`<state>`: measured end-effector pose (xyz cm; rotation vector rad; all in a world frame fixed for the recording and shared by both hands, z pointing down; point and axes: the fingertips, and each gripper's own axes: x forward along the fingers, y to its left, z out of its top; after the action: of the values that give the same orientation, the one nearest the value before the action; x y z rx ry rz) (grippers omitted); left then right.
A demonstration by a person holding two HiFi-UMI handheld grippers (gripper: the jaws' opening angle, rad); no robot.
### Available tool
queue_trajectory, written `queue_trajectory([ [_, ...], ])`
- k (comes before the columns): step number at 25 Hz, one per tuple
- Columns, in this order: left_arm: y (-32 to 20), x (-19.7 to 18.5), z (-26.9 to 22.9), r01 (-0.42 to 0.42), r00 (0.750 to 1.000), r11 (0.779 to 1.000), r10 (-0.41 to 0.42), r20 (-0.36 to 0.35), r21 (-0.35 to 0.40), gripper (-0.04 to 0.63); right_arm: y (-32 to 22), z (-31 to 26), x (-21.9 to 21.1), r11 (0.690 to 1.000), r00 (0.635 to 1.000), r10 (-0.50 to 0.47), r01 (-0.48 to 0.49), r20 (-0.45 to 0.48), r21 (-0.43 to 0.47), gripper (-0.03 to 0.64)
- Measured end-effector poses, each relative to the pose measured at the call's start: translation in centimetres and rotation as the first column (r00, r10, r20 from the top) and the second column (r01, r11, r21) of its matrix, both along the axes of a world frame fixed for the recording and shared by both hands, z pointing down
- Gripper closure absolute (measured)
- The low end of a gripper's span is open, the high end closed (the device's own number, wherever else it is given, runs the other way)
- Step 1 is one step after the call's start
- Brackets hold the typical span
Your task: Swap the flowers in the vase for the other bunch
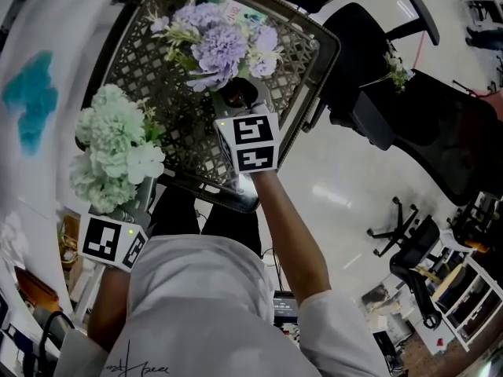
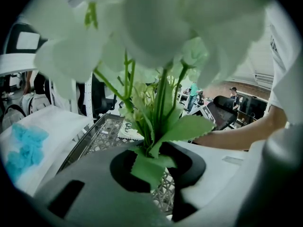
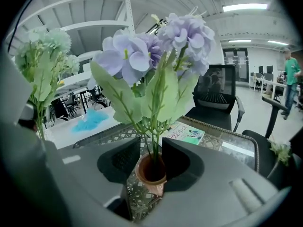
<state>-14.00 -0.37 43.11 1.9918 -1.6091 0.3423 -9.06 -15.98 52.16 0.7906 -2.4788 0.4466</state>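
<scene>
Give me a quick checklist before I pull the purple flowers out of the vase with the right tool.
1. Stems of the purple flowers between the jaws of the right tool: ok.
2. Right tool clamped on those stems: not ok, gaps either side.
3. Jaws clear of the vase rim: cannot tell.
4. Left tool shut on the pale green bunch: ok.
5. That bunch held apart from the purple flowers: ok.

Head view steeply down on table [image 1: 141, 61]; gripper views close, forward, share table
</scene>
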Motion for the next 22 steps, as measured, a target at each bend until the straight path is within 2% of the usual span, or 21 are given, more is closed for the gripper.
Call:
queue_trajectory([
  [22,0.36,-0.07,0.62,0.010,1.000,1.000,-0.010,-0.009,-0.012,0.526,-0.56,0.28,0.72,0.999,0.999,0.034,-0.033,-0.029,0.034,0.578],
])
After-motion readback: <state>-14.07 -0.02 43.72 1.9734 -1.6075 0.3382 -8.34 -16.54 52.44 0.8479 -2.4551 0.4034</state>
